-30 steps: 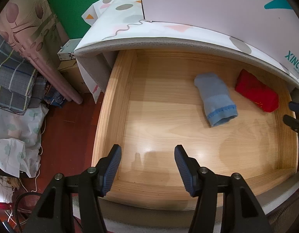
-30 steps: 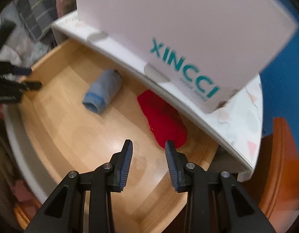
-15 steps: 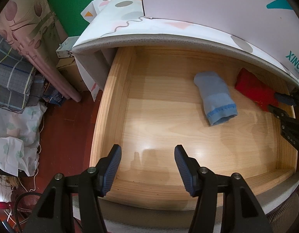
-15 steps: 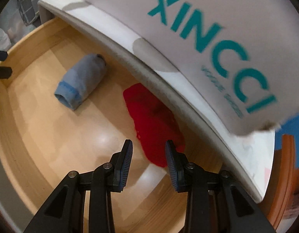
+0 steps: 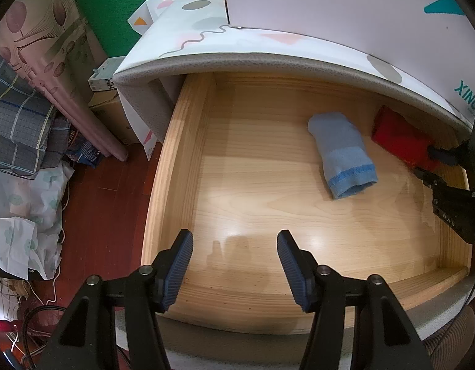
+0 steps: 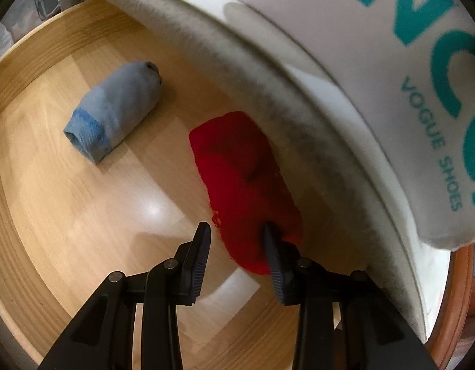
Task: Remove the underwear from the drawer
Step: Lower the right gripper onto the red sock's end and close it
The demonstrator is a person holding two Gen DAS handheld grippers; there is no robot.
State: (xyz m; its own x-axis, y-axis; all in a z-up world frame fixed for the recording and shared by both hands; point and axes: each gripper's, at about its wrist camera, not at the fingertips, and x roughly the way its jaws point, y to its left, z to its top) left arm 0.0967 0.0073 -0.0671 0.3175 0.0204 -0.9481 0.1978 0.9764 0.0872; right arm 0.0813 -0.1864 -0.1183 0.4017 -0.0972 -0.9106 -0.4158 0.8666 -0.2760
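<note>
Right hand-held gripper (image 6: 235,231): jaws opening, narrow gap; near end of red underwear (image 6: 243,182) lies between the fingers, right fingertip on the cloth, no pinch seen.
Left hand-held gripper (image 5: 234,246): about half open, empty, above front of drawer (image 5: 175,166).
Red underwear: folded, on drawer floor at right rear, just under the cabinet edge.
Blue underwear (image 5: 342,157): rolled, mid-drawer, just beside the red one, apart from it.
Shoe box (image 6: 422,61): white, teal lettering, on the surface above the drawer.
</note>
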